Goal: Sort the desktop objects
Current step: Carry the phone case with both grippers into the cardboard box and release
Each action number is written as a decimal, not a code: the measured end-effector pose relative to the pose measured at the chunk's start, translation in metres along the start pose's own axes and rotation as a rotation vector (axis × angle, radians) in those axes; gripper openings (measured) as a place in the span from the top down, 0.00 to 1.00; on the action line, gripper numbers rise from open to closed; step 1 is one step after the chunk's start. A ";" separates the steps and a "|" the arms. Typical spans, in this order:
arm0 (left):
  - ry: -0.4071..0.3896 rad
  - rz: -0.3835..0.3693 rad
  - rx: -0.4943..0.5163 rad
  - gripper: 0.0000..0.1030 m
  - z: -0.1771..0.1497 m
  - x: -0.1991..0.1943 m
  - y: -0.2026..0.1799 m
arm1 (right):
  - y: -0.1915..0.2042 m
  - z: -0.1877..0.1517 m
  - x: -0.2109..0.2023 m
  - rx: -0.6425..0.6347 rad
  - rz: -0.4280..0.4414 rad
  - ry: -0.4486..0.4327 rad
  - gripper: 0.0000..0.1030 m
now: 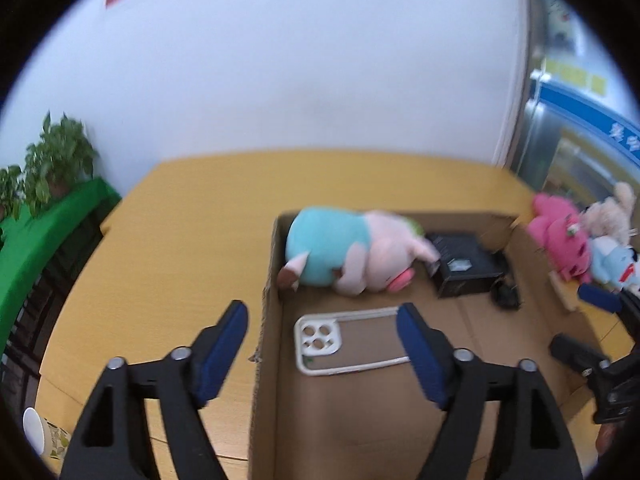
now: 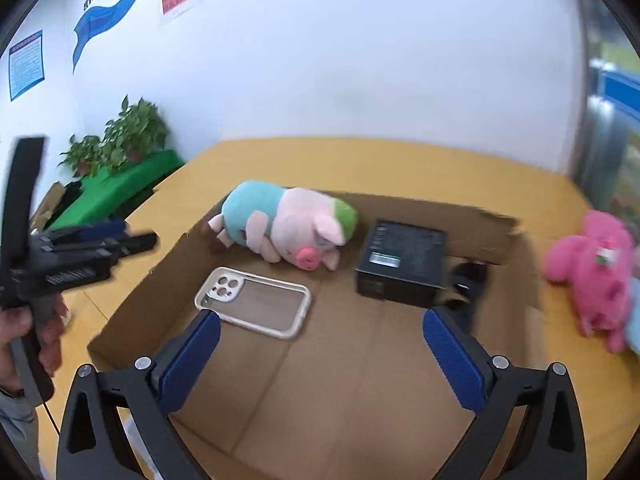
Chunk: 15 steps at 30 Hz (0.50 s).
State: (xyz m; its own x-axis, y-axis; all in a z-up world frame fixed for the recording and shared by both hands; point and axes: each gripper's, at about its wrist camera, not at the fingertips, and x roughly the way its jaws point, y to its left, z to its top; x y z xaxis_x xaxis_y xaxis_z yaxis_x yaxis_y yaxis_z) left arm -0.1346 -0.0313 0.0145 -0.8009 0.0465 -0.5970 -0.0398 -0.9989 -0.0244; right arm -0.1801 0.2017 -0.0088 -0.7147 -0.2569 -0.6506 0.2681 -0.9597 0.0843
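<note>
An open cardboard box (image 1: 268, 320) (image 2: 132, 304) lies on the yellow table. Inside it lie a plush pig (image 1: 352, 256) (image 2: 288, 224) in a teal shirt, a clear phone case (image 1: 348, 340) (image 2: 256, 300), a black box (image 1: 464, 264) (image 2: 404, 264) and a small black object (image 1: 506, 296) (image 2: 468, 276). My left gripper (image 1: 320, 352) is open and empty, straddling the box's left wall. My right gripper (image 2: 320, 364) is open and empty over the box floor. The left gripper also shows in the right wrist view (image 2: 100, 240).
A pink plush toy (image 1: 560, 236) (image 2: 596, 272), a beige plush (image 1: 612, 212) and a light blue plush (image 1: 616, 260) lie right of the box. A paper cup (image 1: 40, 432) stands at the near left. Potted plants (image 1: 52, 160) (image 2: 120, 136) stand on a green shelf (image 1: 36, 240).
</note>
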 end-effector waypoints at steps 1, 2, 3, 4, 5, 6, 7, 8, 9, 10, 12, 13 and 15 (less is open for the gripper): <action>-0.033 -0.012 0.012 0.22 0.001 -0.011 -0.001 | 0.002 -0.007 -0.012 -0.004 -0.032 -0.018 0.00; -0.056 -0.020 0.024 0.22 0.001 -0.019 -0.008 | 0.003 -0.011 -0.018 -0.008 -0.054 -0.030 0.00; -0.077 -0.032 0.032 0.22 -0.004 -0.028 -0.016 | 0.003 -0.017 -0.026 -0.011 -0.079 -0.041 0.00; -0.094 -0.046 0.030 0.22 -0.008 -0.038 -0.023 | 0.002 -0.025 -0.035 -0.003 -0.114 -0.054 0.00; -0.107 -0.066 0.019 0.22 -0.011 -0.046 -0.028 | -0.004 -0.029 -0.038 0.011 -0.127 -0.063 0.00; -0.118 -0.086 0.008 0.22 -0.012 -0.048 -0.034 | -0.008 -0.032 -0.041 0.031 -0.135 -0.069 0.00; -0.129 -0.104 -0.008 0.22 -0.016 -0.055 -0.038 | -0.010 -0.038 -0.046 0.047 -0.138 -0.070 0.00; -0.129 -0.106 -0.021 0.22 -0.021 -0.055 -0.040 | -0.011 -0.042 -0.050 0.051 -0.142 -0.069 0.00; -0.120 -0.104 -0.034 0.22 -0.025 -0.054 -0.042 | -0.010 -0.045 -0.051 0.049 -0.153 -0.065 0.00; -0.109 -0.103 -0.042 0.22 -0.029 -0.054 -0.045 | -0.009 -0.049 -0.053 0.046 -0.162 -0.063 0.00; -0.103 -0.105 -0.037 0.22 -0.037 -0.057 -0.050 | -0.009 -0.056 -0.056 0.048 -0.170 -0.059 0.00; -0.105 -0.095 -0.032 0.22 -0.042 -0.056 -0.053 | -0.010 -0.059 -0.057 0.052 -0.168 -0.060 0.00; -0.116 -0.059 -0.026 0.22 -0.047 -0.058 -0.055 | -0.009 -0.064 -0.060 0.057 -0.168 -0.061 0.00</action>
State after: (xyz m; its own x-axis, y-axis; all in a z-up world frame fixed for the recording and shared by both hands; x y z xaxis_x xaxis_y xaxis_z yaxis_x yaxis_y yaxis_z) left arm -0.0576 0.0208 0.0129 -0.8616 0.1038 -0.4969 -0.0747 -0.9941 -0.0780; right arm -0.0987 0.2328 -0.0186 -0.7847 -0.0973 -0.6122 0.1059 -0.9941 0.0222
